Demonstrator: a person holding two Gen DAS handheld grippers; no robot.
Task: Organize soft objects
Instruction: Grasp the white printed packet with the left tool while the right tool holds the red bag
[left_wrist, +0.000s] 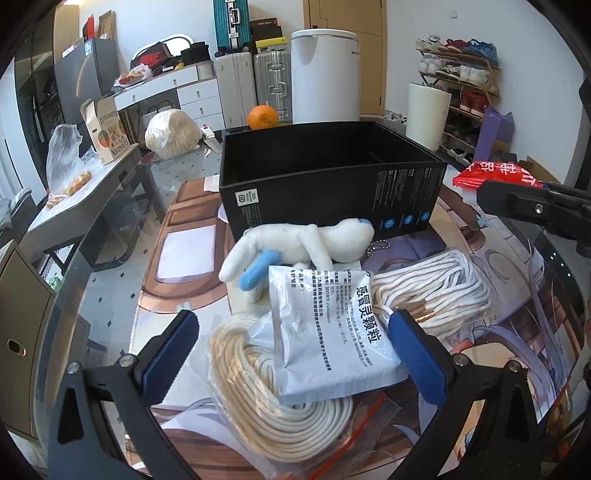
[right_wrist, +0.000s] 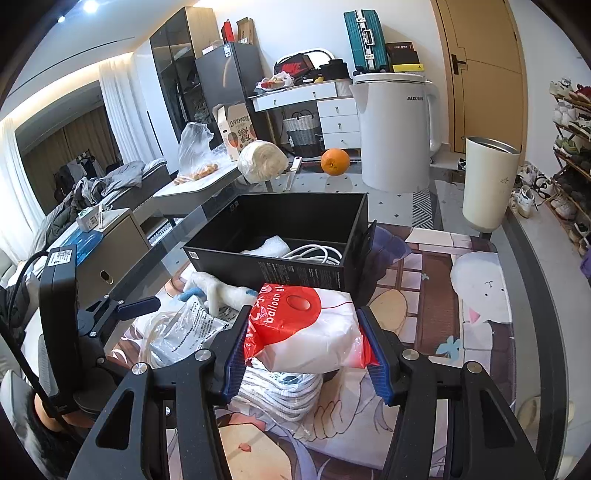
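Right now your right gripper (right_wrist: 308, 350) has its jaws clamped on the red-and-white bag (right_wrist: 306, 328), both blue pads pressing its sides, bag held just above a rope bundle (right_wrist: 280, 391) and in front of the black box (right_wrist: 280, 236). Your left gripper (left_wrist: 291, 343) has its jaws wide apart, nothing gripped; they straddle the grey pouch (left_wrist: 325, 332), not touching it as far as I can tell. Pouch lies tilted on top of a bagged cream rope coil (left_wrist: 280, 417). A second white rope bundle (left_wrist: 439, 288) sits just beside it, toward the right of the left wrist view. White plush (left_wrist: 303, 247) with blue bits lies on its side between pouch and box, touching the box's front wall. Box is open on the tabletop (left_wrist: 110, 295); right wrist view shows a white cable (right_wrist: 314, 254) and something white and soft already inside. Orange (right_wrist: 335, 161), kettle (right_wrist: 395, 129) and a cream cup (right_wrist: 487, 184) stand behind the box, well apart from the pile.
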